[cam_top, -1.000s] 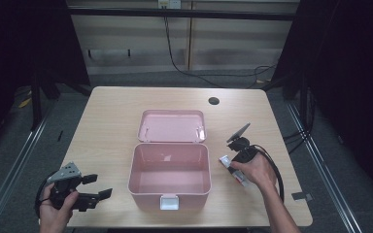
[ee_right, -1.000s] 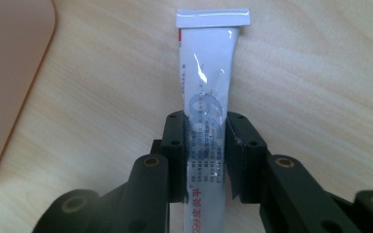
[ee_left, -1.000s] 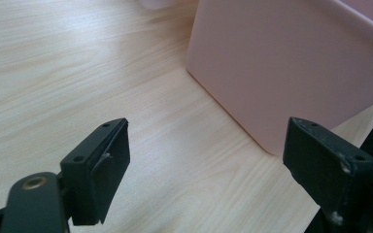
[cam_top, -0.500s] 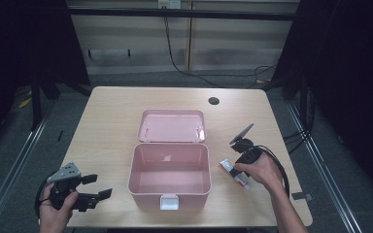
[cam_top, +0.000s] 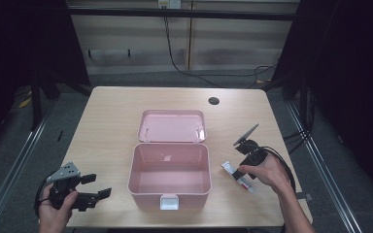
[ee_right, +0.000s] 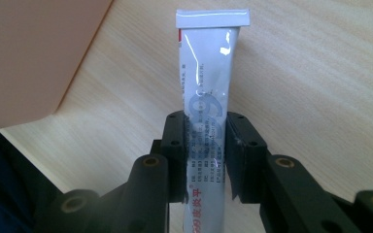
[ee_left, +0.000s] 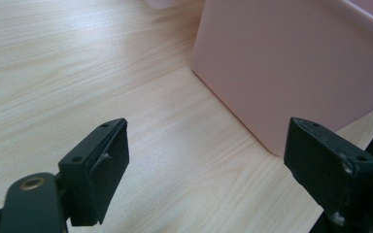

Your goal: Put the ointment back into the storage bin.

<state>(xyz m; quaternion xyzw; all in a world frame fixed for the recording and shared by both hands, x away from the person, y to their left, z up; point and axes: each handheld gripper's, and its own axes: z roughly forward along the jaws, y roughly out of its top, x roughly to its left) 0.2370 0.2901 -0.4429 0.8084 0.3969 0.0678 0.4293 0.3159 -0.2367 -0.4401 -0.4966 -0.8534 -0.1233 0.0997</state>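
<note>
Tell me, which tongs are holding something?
The right tongs, beside the pink box. They pinch a white tube, while the left tongs stand wide open with nothing between them.

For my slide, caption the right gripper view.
Right gripper clamps a white tube beside the pink box.

Large pale blue digits, seemingly "99", printed lengthwise on the white tube (ee_right: 208, 104), read in the right gripper view. Fine lines of dark small print around them, running toward 6 o'clock, too small to read. A short red line of print near the crimped end at 12 o'clock, also illegible. Nothing legible on the pink box (cam_top: 171, 170).
</note>
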